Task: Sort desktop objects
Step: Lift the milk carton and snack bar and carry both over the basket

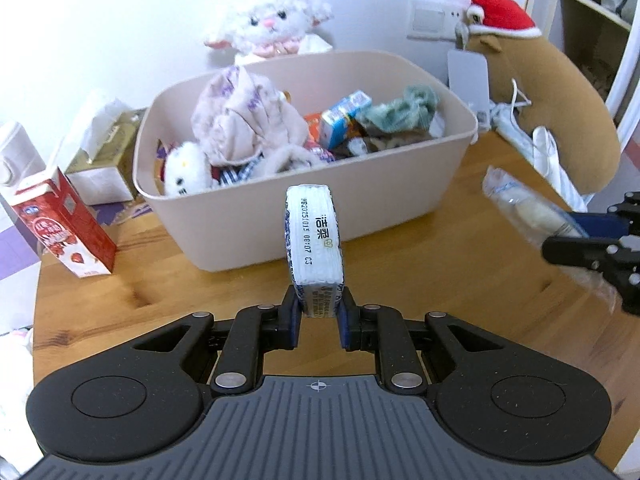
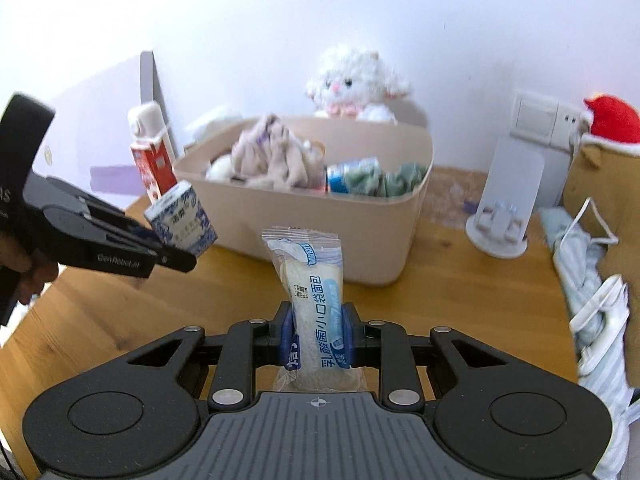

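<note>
Tissue pack (image 1: 314,240) between left fingers (image 1: 290,316)

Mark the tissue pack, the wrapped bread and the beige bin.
tissue pack (image 1: 314,240), left wrist view, on its printed white side.
wrapped bread (image 2: 316,300), right wrist view, on the clear wrapper's middle.
beige bin (image 1: 400,200), left wrist view, on its front wall.

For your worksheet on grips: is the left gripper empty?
No. The left gripper is shut on a tissue pack.
</note>
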Demonstrator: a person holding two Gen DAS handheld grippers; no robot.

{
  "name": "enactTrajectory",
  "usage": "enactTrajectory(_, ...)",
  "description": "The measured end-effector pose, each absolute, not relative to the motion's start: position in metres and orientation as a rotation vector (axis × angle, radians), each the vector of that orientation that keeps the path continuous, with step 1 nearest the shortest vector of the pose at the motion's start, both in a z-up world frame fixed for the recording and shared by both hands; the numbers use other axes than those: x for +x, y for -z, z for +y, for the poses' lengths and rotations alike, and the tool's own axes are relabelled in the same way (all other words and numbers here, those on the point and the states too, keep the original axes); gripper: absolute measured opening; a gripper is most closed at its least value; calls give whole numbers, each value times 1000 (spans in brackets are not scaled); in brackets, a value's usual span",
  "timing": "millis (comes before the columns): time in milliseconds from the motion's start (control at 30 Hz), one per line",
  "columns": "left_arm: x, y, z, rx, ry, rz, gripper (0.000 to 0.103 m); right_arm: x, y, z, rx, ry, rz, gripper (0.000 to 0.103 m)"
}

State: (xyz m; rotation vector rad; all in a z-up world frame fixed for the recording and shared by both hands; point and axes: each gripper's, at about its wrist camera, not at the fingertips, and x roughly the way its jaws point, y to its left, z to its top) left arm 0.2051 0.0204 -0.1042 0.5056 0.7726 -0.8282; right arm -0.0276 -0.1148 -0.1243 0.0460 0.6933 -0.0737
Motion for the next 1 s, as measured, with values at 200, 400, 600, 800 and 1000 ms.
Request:
enactTrajectory(200,208,77,23,491,857,709,18,-24,94,-125,32,114,611,23)
enactTrajectory(400,220,48,21,464,856,654,18,-11,63,-135,-28,126,528,23)
enactTrajectory(600,239,24,16,455,852,583,18,11,34,-141,-96,126,466,23)
enactTrajectory(800,260,4,9,456,847,524,18,32,19,-143,-120,127,426,24)
enactTrajectory(1000,279,-6,-2,477,841,467,18,52,18,-147,-116,120,421,24)
